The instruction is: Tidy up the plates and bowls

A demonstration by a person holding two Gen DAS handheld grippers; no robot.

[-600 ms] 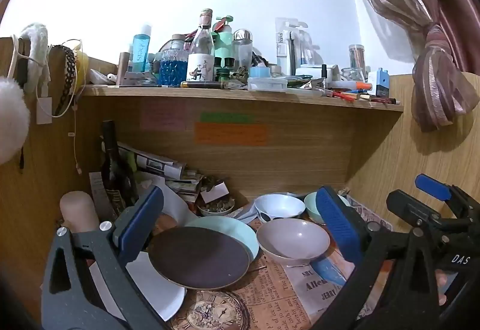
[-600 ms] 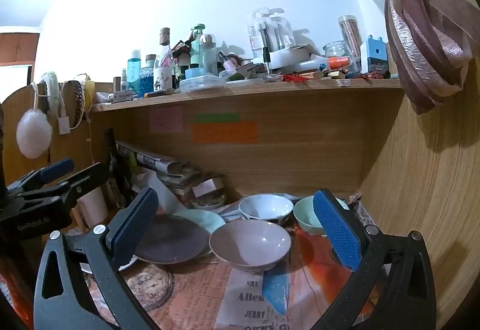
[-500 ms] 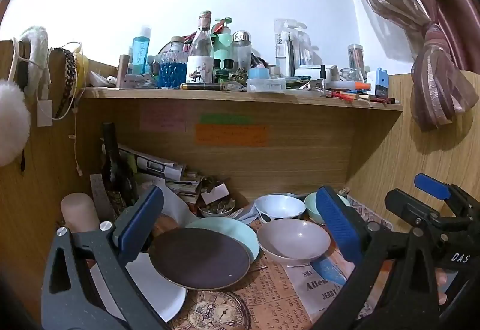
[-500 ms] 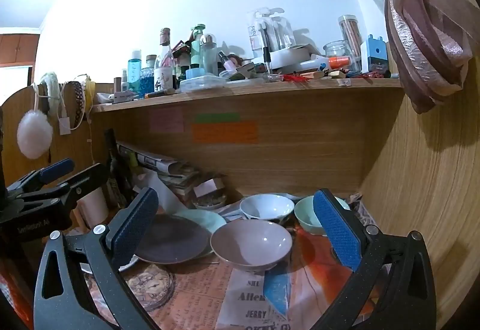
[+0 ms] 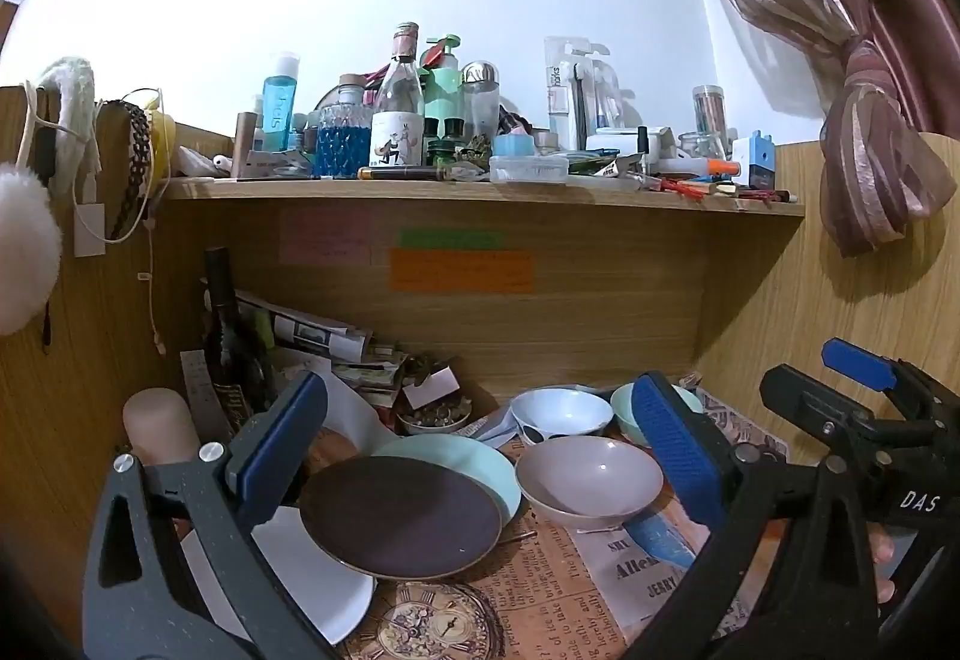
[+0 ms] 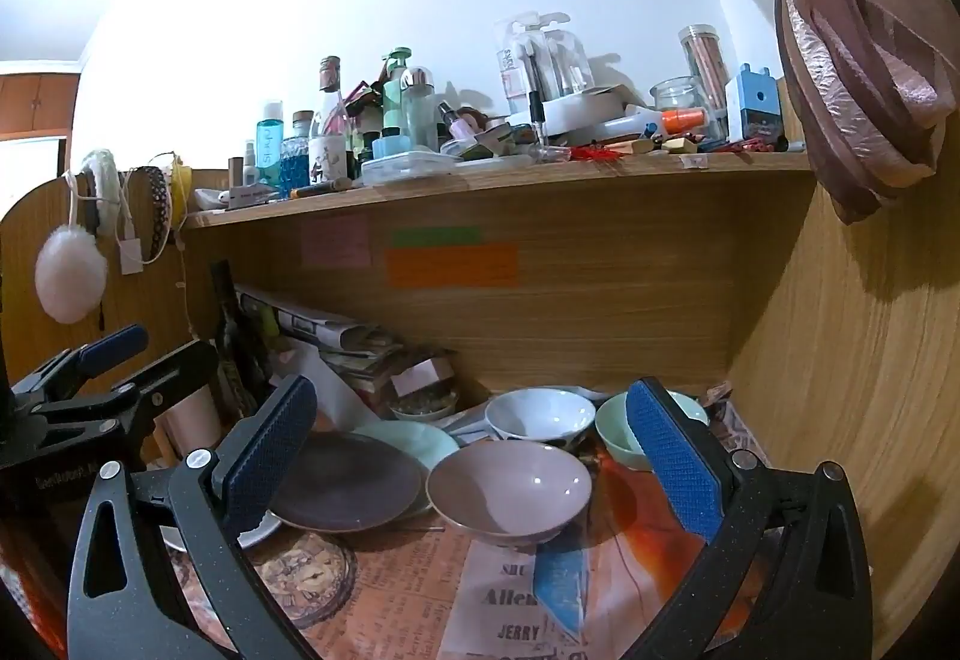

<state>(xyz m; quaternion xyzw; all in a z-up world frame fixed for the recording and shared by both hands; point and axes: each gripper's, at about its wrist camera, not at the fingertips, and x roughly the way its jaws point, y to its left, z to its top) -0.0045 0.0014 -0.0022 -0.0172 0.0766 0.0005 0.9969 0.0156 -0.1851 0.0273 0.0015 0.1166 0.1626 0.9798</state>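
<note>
On the newspaper-covered desk lie a dark brown plate, overlapping a pale green plate and a white plate. A pinkish bowl sits right of them. Behind it stand a white bowl and a mint bowl. My left gripper hovers open before the brown plate and the pinkish bowl, holding nothing. My right gripper hangs open in front of the pinkish bowl, apart from it.
A small dish of trinkets, a dark bottle and stacked papers crowd the back left. A beige cup stands at left. The cluttered shelf overhangs the desk. Wooden side walls close in at both sides.
</note>
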